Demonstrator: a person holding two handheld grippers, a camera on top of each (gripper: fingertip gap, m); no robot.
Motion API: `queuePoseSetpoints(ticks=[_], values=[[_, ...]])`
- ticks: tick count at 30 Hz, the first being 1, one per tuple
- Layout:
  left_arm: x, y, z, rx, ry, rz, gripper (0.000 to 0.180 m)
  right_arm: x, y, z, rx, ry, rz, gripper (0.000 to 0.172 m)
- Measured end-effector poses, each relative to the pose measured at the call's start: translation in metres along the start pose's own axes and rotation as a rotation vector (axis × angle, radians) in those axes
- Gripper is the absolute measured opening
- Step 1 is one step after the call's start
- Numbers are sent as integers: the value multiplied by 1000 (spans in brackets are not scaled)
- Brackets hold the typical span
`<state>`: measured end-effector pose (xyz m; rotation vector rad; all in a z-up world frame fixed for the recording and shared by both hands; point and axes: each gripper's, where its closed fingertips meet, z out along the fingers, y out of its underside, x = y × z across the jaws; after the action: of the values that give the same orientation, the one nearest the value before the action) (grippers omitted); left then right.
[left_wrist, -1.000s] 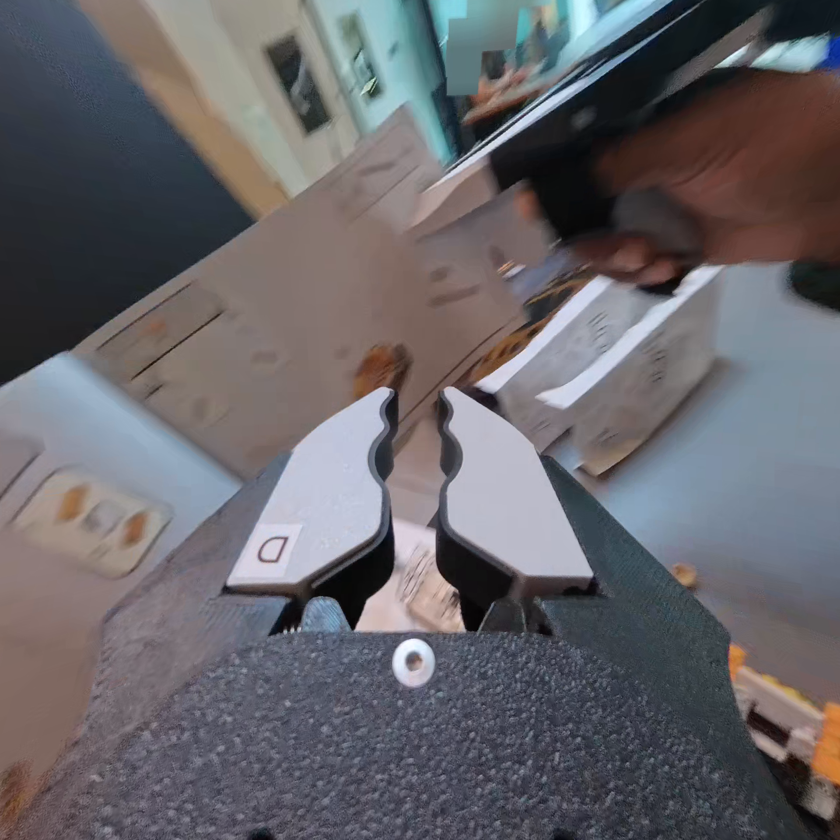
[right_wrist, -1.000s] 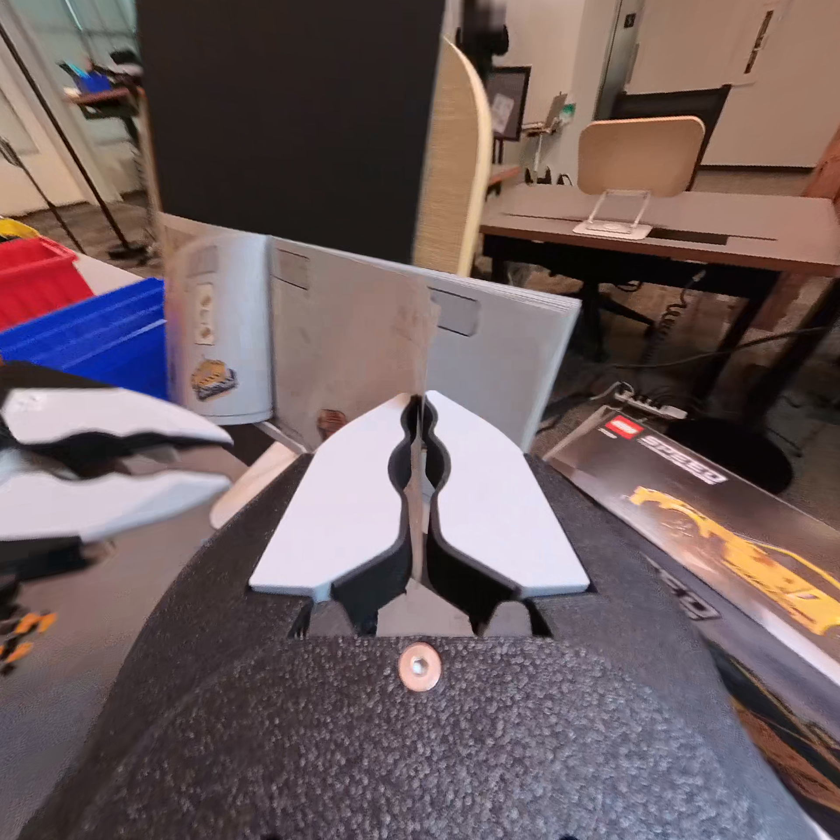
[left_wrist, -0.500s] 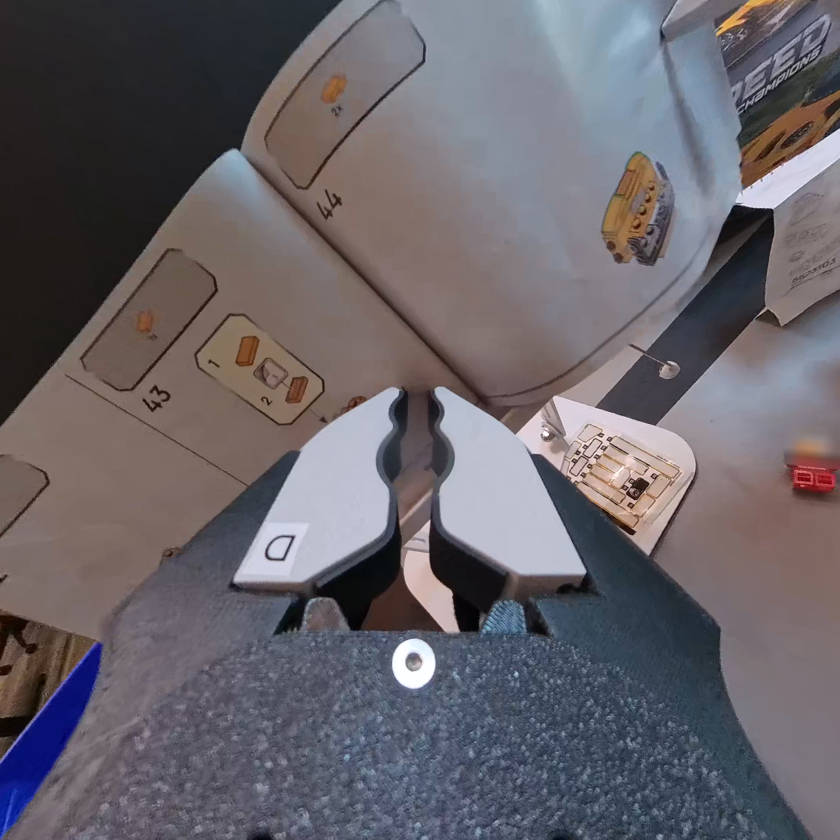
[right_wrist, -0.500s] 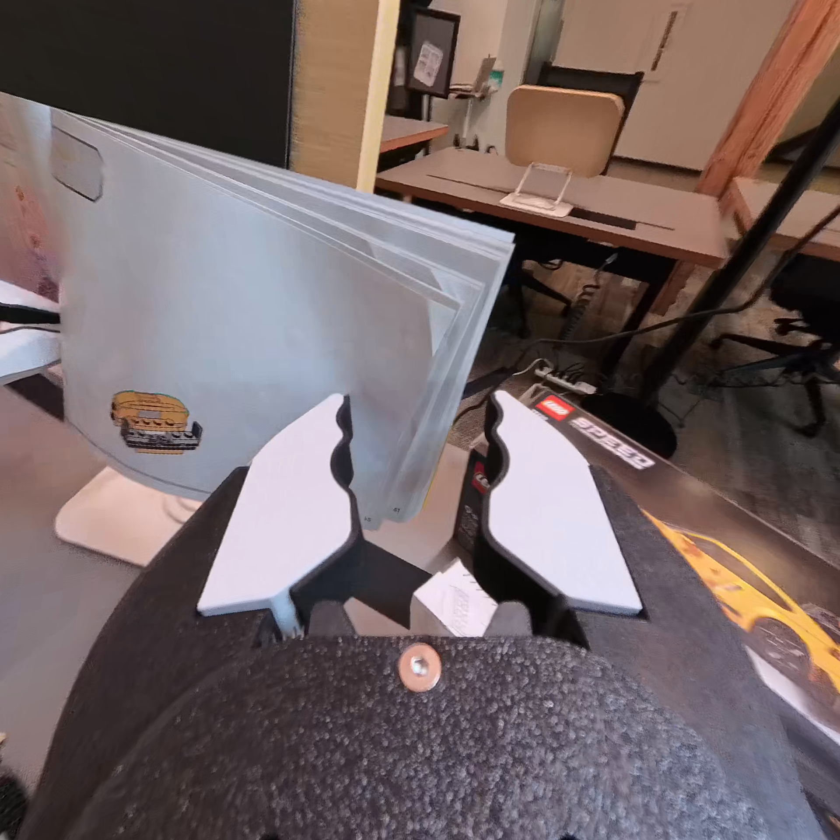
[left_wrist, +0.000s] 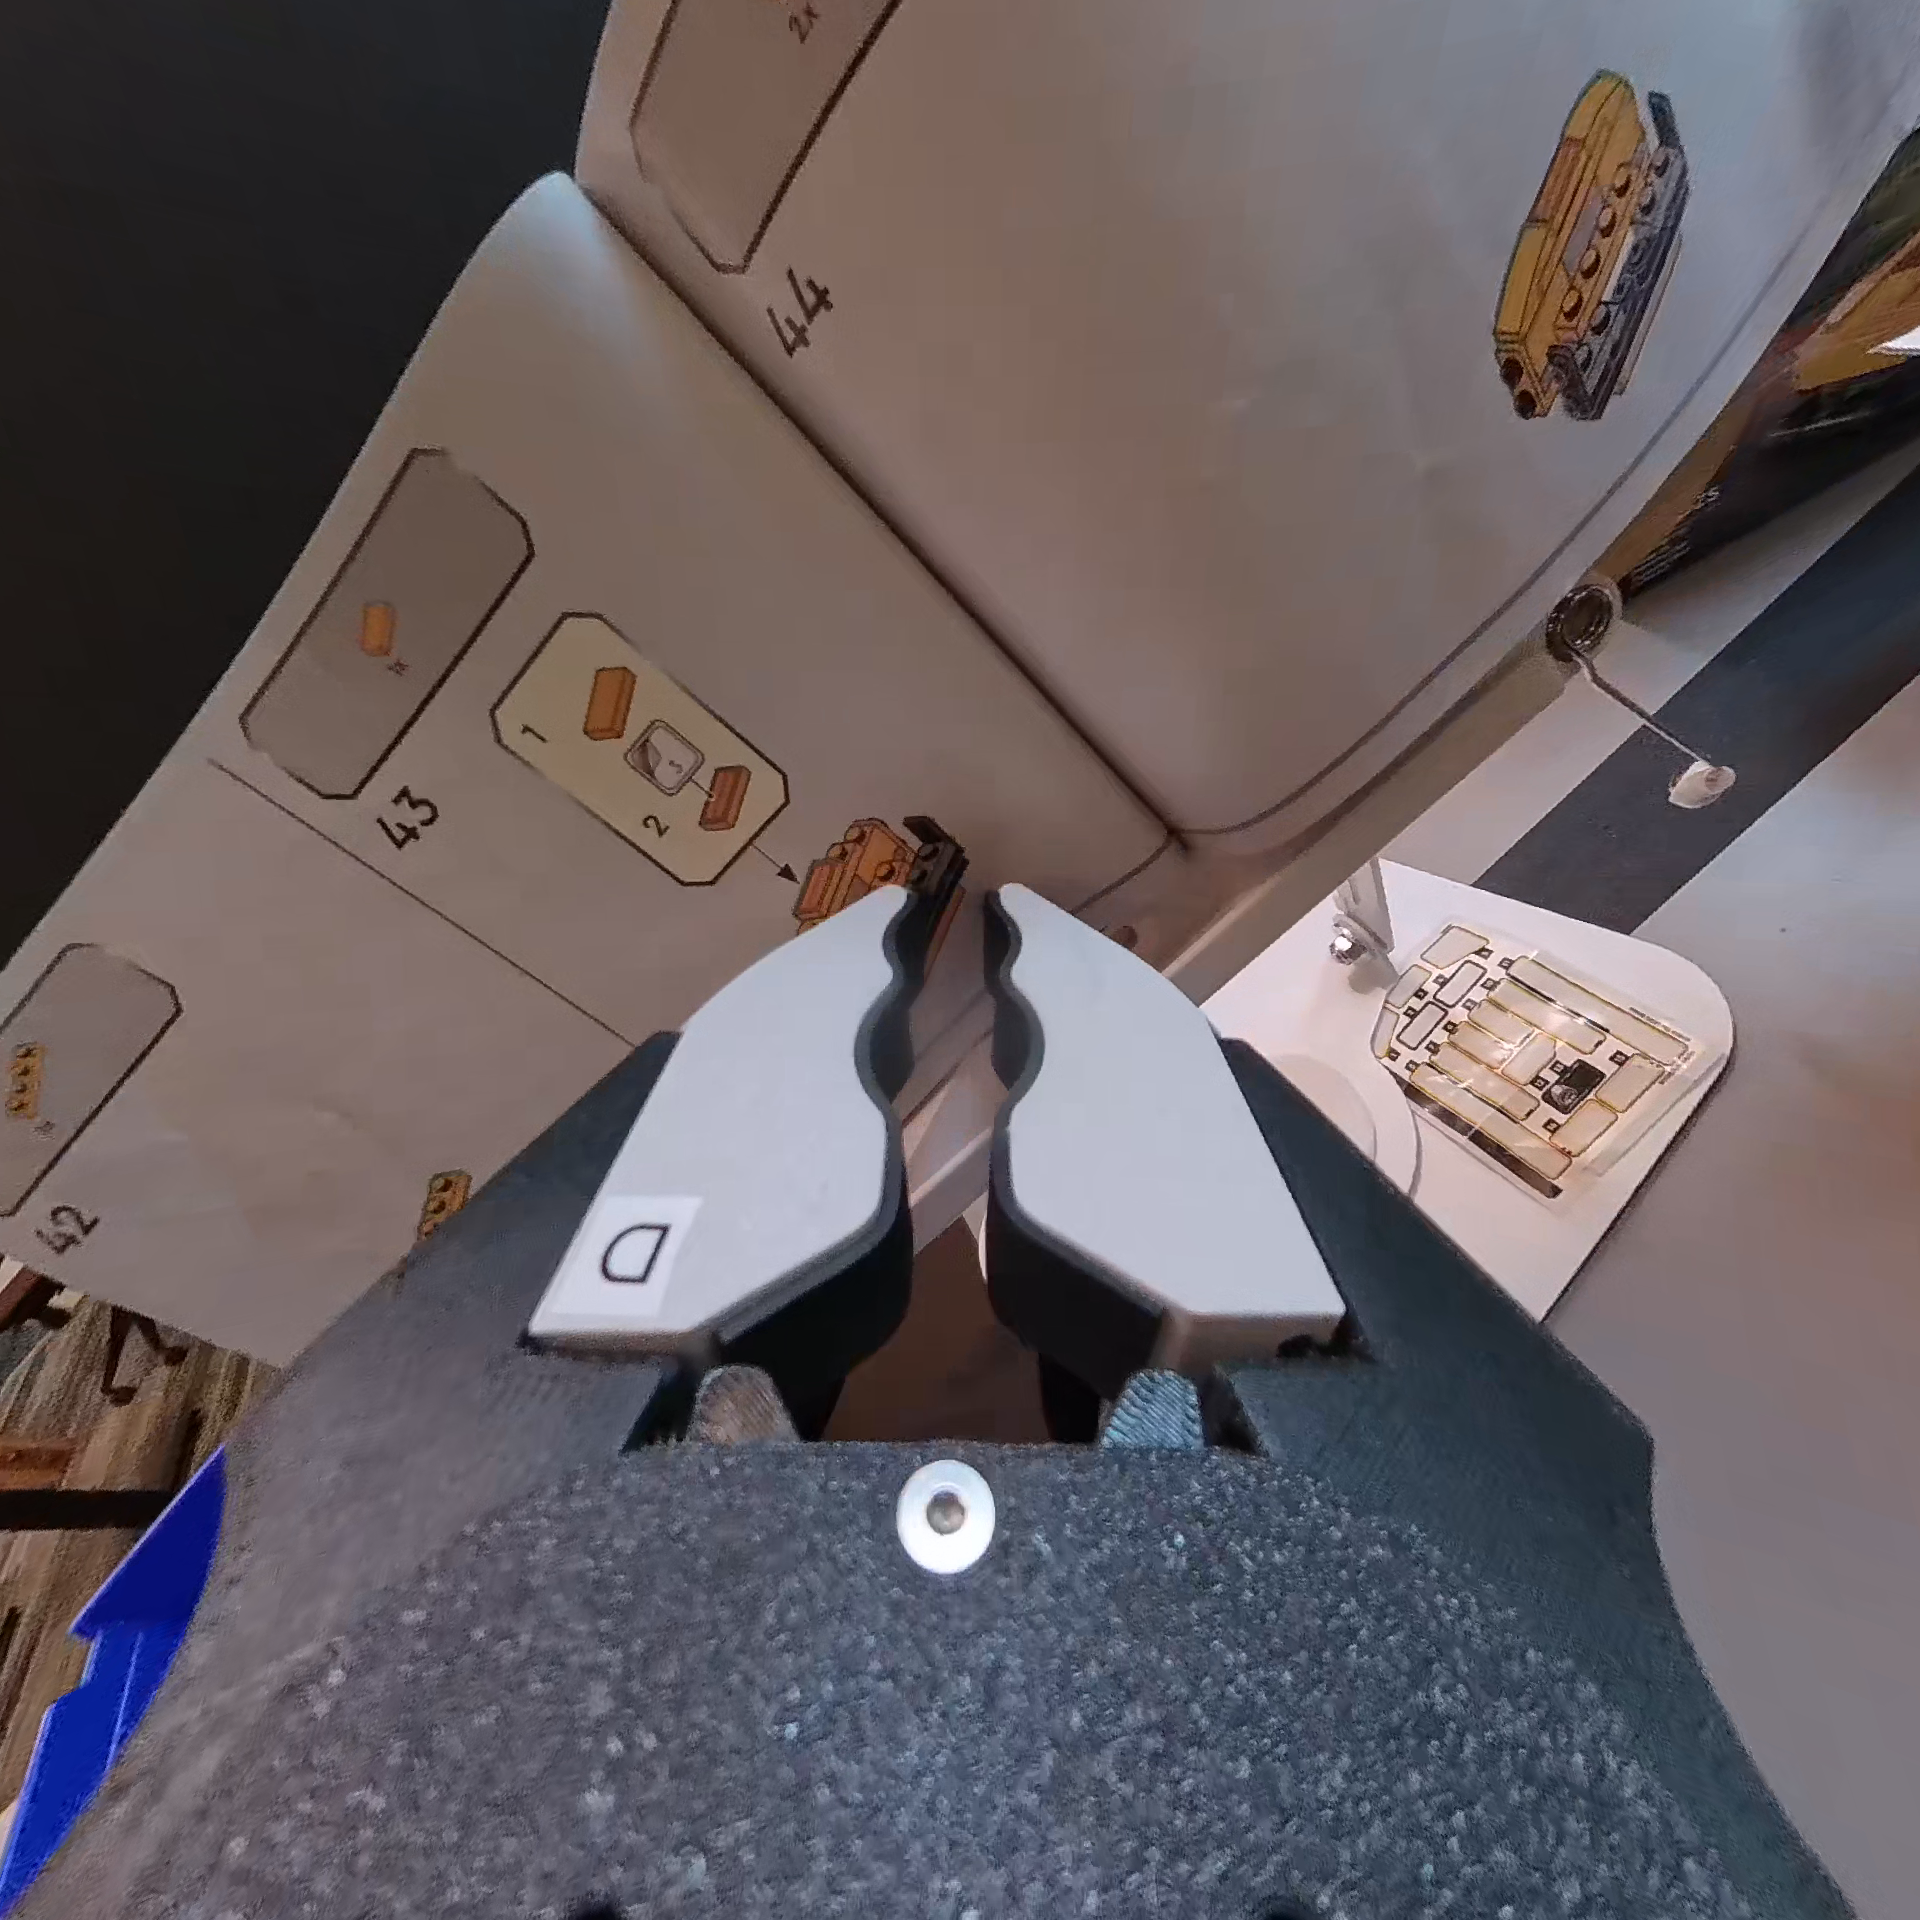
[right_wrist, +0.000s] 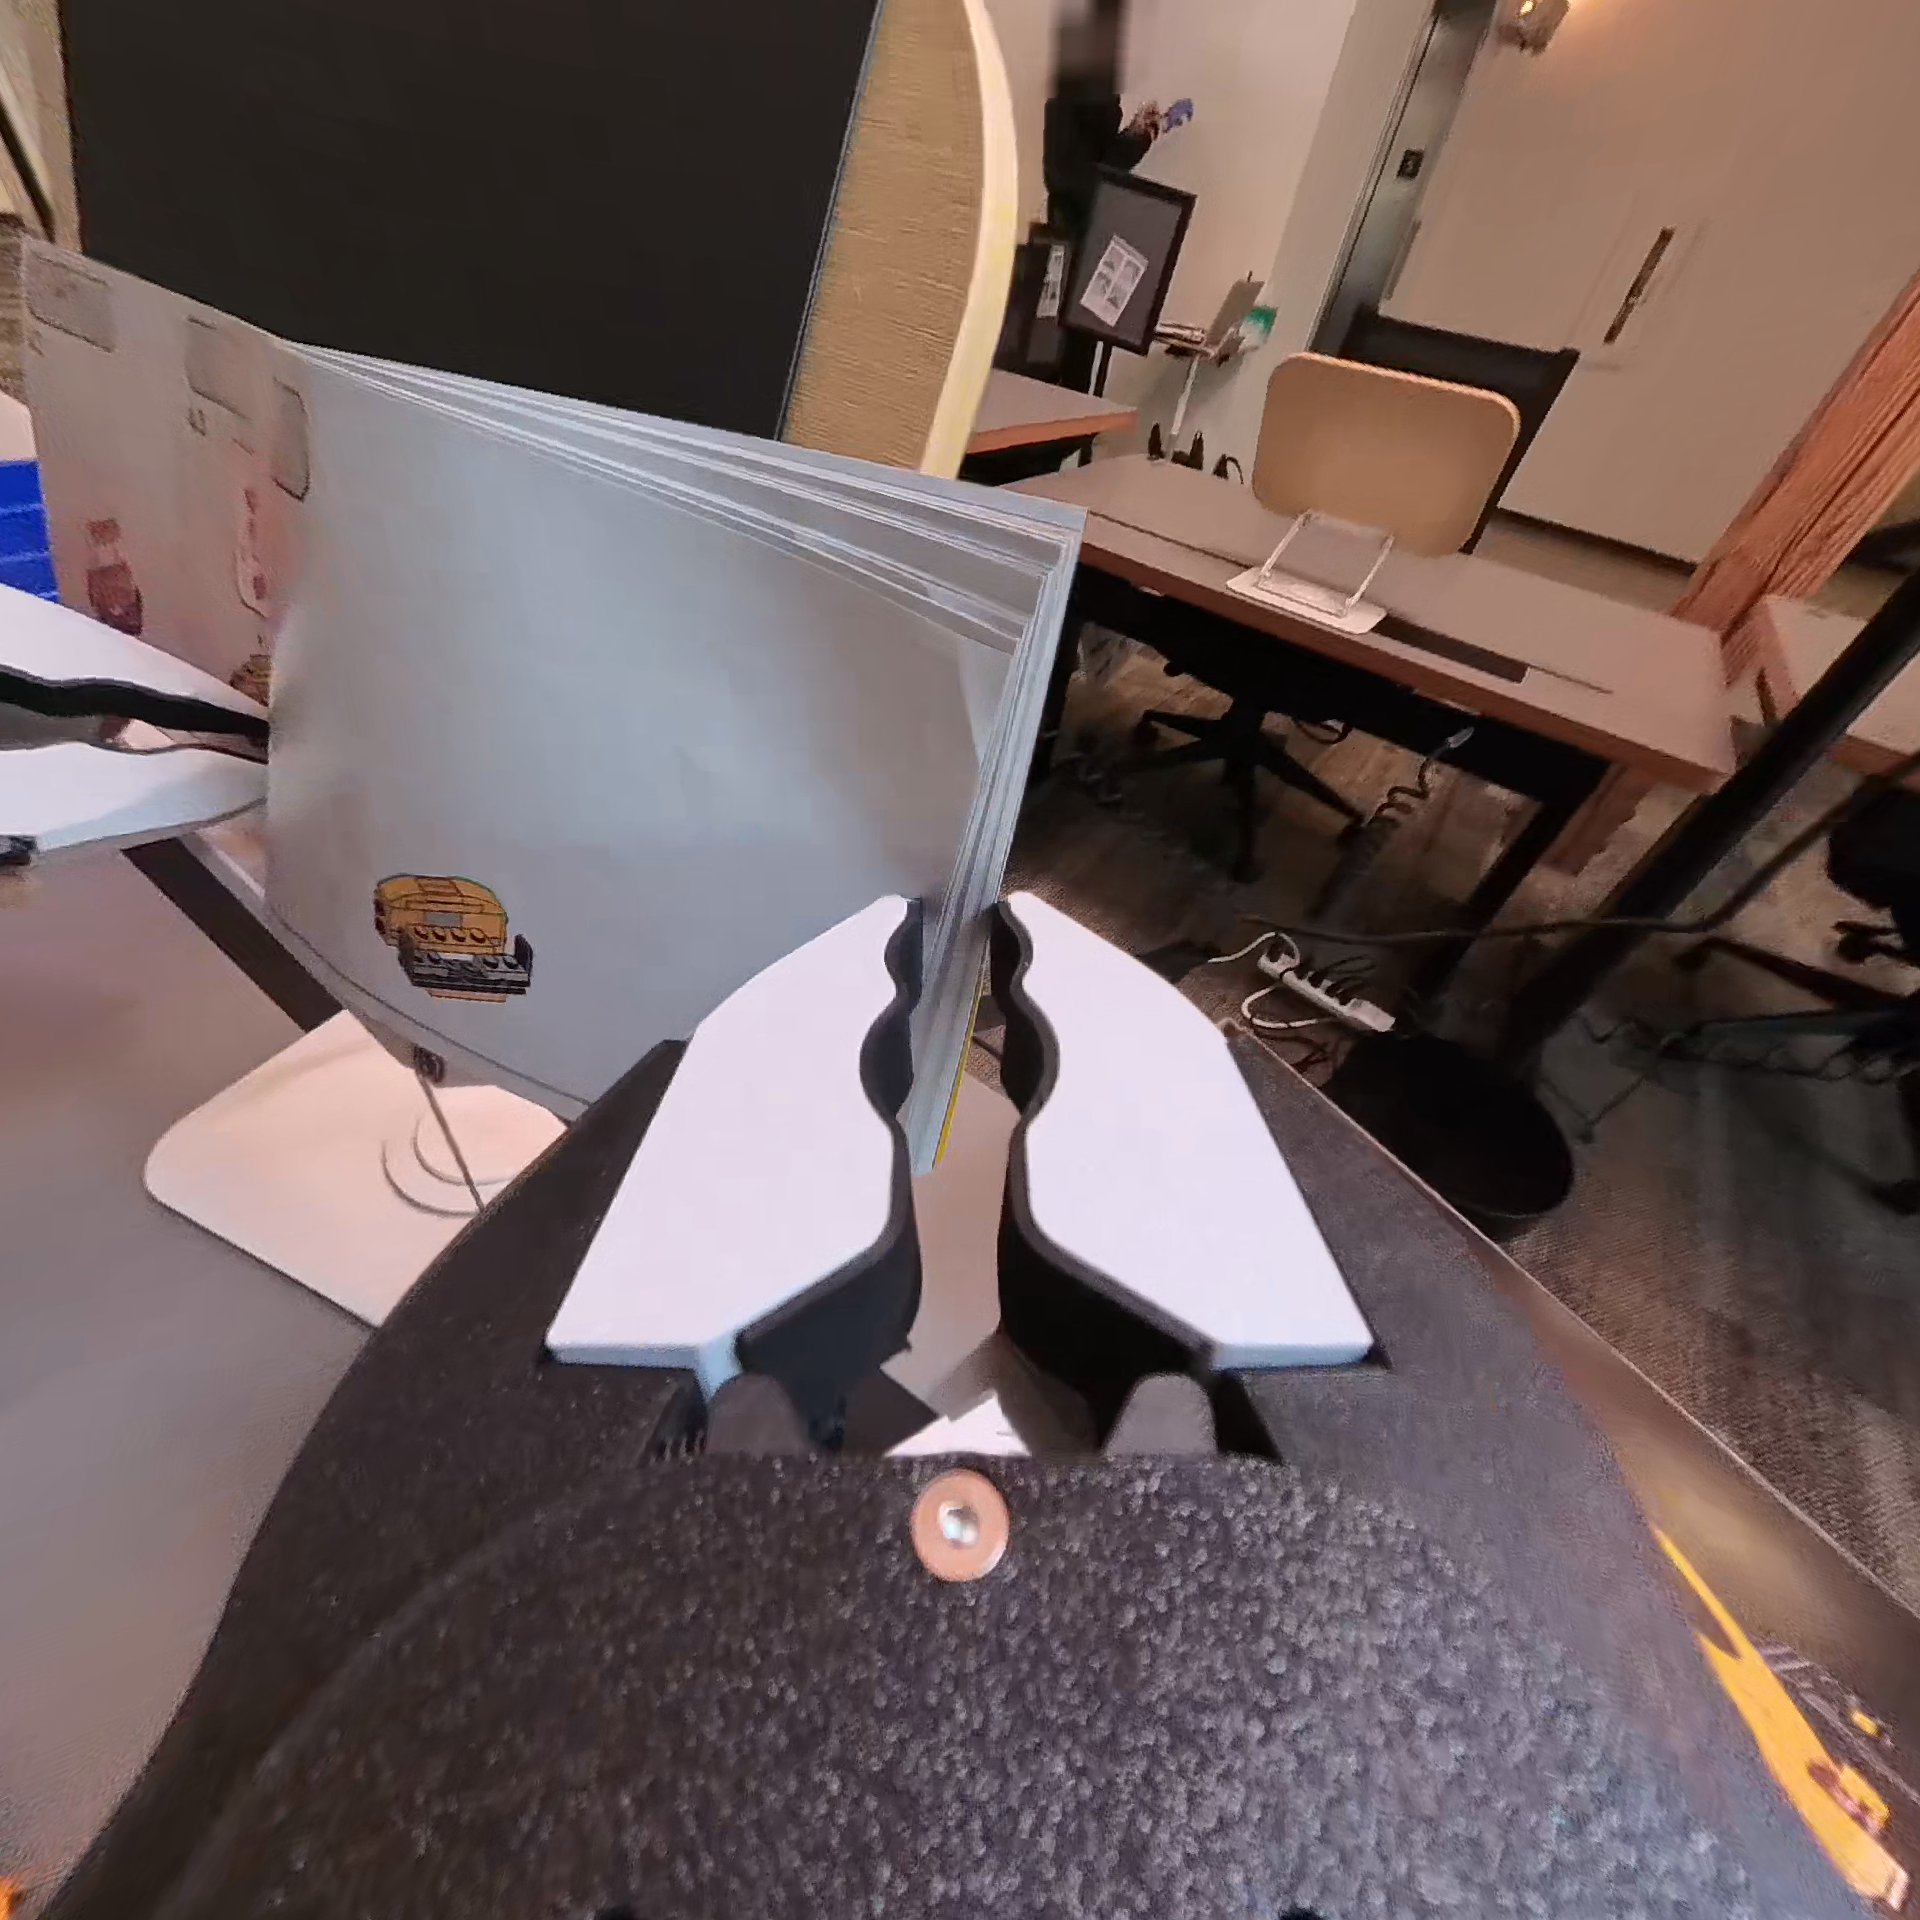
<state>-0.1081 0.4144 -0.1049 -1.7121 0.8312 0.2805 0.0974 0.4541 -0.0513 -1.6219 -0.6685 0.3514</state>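
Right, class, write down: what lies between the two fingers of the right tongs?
A stack of booklet pages, edge-on, its lower corner between the fingers of the right tongs; the right wrist view shows it.

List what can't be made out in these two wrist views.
- Left wrist view: whether the left gripper actually grips the booklet. Its own fingers cover the page edge there.
- Right wrist view: the left gripper's fingertips, hidden behind the booklet's raised pages.
- Right wrist view: the box, mostly covered by the gripper body and cut off by the frame edge.
- Left wrist view: the blue bin, cut off at the left edge.
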Motion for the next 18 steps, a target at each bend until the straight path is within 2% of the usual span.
queuePoseSetpoints(ticks=[3, 7, 11, 16, 18], values=[[4, -12, -12, 43, -15, 0, 10, 0, 0, 2, 28, 35, 8, 12], [38, -40, -22, 138, 58, 54, 9, -3, 7, 2, 62, 67, 6, 12], [53, -42, -3, 109, 75, 86, 11, -5, 12, 2, 77, 75, 36, 12], [43, -38, 9, 45, 51, 78, 2, -5, 12, 0, 64, 79, 34, 14], [39, -34, 12, 3, 71, 68, 1, -5, 9, -1, 70, 88, 31, 8]])
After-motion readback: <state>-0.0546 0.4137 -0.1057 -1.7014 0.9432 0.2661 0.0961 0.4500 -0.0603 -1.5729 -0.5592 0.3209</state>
